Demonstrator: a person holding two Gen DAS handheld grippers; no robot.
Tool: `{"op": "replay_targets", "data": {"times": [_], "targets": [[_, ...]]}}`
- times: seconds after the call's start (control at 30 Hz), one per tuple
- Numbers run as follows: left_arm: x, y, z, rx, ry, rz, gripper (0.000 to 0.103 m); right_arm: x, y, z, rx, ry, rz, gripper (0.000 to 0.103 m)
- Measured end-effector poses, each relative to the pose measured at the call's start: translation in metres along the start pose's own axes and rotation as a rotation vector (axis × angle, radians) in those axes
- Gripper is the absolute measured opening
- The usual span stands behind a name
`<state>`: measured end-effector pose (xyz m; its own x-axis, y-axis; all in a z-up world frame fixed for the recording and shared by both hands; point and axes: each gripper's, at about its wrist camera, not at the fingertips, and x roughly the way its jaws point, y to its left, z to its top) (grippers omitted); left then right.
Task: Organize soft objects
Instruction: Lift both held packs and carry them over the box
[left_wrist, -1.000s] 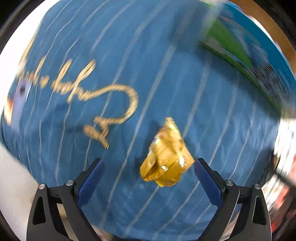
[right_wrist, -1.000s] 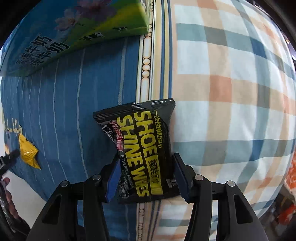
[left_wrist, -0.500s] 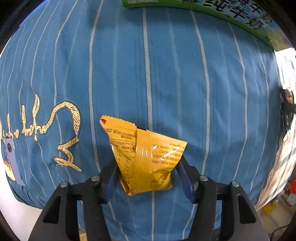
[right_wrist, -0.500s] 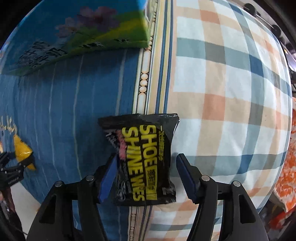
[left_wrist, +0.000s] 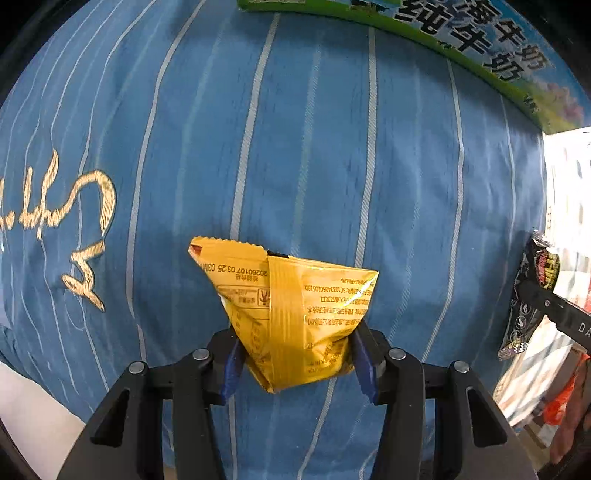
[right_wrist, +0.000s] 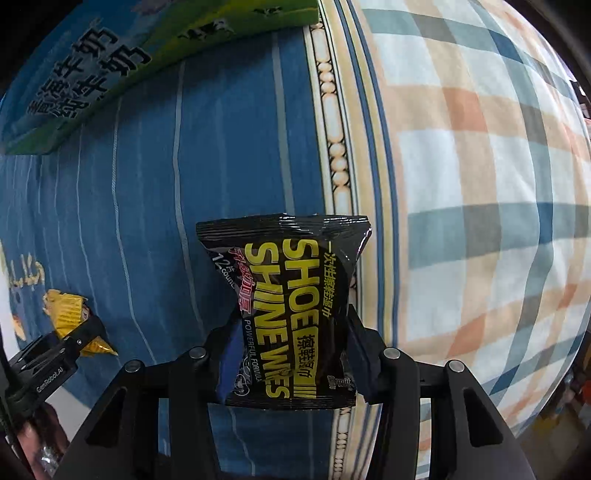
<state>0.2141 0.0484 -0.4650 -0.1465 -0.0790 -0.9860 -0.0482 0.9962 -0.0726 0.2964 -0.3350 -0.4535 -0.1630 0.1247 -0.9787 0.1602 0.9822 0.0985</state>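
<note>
The left gripper (left_wrist: 295, 360) is gripping a yellow packet (left_wrist: 291, 317) above the blue striped cloth (left_wrist: 332, 147), while the right gripper's (right_wrist: 291, 363) jaws are closing on a black wipes pack (right_wrist: 291, 314), both pinched low for lifting toward the carton (right_wrist: 92, 74) at eleven o'clock.

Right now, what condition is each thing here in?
Yellow packet: pinched and crumpled in the left fingers.
Black wipes pack: sealed, squeezed at its waist as the right fingers close on it.
Milk carton: lying on the blue striped cloth.
</note>
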Motion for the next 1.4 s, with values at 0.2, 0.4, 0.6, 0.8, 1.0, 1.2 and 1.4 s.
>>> {"op": "replay_targets", "data": {"times": [0.2, 0.4, 0.6, 0.8, 1.0, 1.2, 1.4], "targets": [[0.009, -0.022, 0.007, 0.024, -0.023, 0.047, 0.048, 0.008, 0.019, -0.016, 0.019, -0.009, -0.039, 0.054], [0.015, -0.045, 0.02, 0.023, -0.043, 0.062, 0.047, 0.015, 0.043, -0.011, -0.001, -0.005, -0.101, 0.056], [0.005, -0.056, 0.012, 0.027, -0.064, 0.064, 0.046, 0.004, 0.077, -0.023, -0.038, -0.017, -0.124, 0.046], [-0.024, -0.068, 0.002, 0.06, -0.123, 0.059, 0.046, -0.004, 0.101, -0.042, -0.07, -0.051, -0.098, 0.045], [-0.065, -0.086, -0.01, 0.077, -0.193, 0.024, 0.046, -0.059, 0.118, -0.06, -0.098, -0.131, -0.049, 0.045], [-0.116, -0.095, -0.02, 0.107, -0.273, -0.033, 0.046, -0.128, 0.136, -0.081, -0.132, -0.24, -0.007, 0.045], [-0.175, -0.088, -0.024, 0.128, -0.354, -0.071, 0.046, -0.178, 0.138, -0.098, -0.176, -0.329, 0.014, 0.045]]}}
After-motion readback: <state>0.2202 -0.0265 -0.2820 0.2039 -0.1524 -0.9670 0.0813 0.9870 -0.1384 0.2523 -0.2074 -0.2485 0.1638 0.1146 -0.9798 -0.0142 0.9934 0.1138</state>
